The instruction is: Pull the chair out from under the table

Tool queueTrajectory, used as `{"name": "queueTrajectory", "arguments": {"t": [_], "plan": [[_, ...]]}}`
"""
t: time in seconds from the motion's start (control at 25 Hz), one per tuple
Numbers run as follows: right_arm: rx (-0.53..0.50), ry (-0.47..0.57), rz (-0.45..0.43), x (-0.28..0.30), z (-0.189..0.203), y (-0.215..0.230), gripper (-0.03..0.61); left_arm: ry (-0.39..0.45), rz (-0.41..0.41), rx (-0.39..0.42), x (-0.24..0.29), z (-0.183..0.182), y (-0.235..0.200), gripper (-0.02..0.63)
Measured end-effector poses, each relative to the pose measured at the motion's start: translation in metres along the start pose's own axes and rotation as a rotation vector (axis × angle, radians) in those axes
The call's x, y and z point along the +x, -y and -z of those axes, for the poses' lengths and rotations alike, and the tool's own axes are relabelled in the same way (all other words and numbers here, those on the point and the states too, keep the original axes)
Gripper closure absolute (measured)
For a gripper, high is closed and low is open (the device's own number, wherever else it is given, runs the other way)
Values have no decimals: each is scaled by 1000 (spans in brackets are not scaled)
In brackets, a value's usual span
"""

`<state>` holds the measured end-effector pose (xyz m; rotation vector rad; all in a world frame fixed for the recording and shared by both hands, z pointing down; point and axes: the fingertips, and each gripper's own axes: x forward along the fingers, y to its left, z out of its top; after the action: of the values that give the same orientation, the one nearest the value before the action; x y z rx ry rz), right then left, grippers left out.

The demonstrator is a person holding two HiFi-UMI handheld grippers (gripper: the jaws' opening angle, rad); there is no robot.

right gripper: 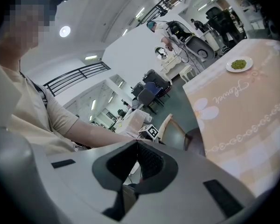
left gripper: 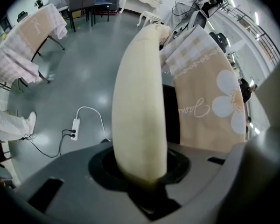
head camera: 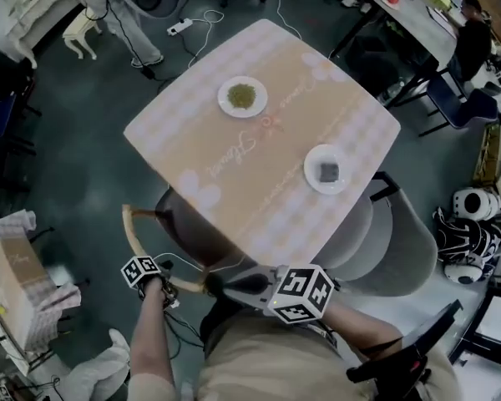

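Observation:
The chair stands pushed under the table point(head camera: 259, 182), its dark seat point(head camera: 184, 224) partly hidden beneath the tablecloth. Its curved cream back rail point(head camera: 136, 242) sticks out at the table's near left. My left gripper point(head camera: 165, 292) points steeply down and is shut on that rail point(left gripper: 139, 101), which runs up from between the jaws in the left gripper view point(left gripper: 142, 171). My right gripper point(head camera: 210, 284) hovers just right of the rail's near end, shut with nothing in it point(right gripper: 137, 160). The rail point(right gripper: 170, 125) and the left gripper's marker cube point(right gripper: 150, 131) show ahead of it.
On the table are a plate of green food point(head camera: 242, 97) and a plate with a dark item point(head camera: 327, 171). A grey chair point(head camera: 401, 241) is tucked in at the table's right. A power strip with cable point(left gripper: 75, 127) lies on the floor. Another cloth-covered table point(head camera: 17, 282) stands left.

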<state>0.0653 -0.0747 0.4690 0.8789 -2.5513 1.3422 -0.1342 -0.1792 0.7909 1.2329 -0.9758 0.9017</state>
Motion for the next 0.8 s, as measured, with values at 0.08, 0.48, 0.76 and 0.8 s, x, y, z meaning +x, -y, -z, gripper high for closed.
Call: {"name": "queueTrajectory", "arguments": {"t": [0.08, 0.48, 0.76, 0.8], "plan": [[-15, 4, -1, -3, -5, 3, 571, 8, 0, -7, 0, -6, 4, 488], [12, 60, 9, -22, -5, 14, 571, -29, -35, 1, 11, 6, 21, 488], [-18, 24, -24, -13, -8, 4, 571, -29, -37, 11, -5, 4, 27, 488], [-23, 23, -26, -12, -9, 3, 571, -26, -37, 16, -6, 3, 30, 488]]}}
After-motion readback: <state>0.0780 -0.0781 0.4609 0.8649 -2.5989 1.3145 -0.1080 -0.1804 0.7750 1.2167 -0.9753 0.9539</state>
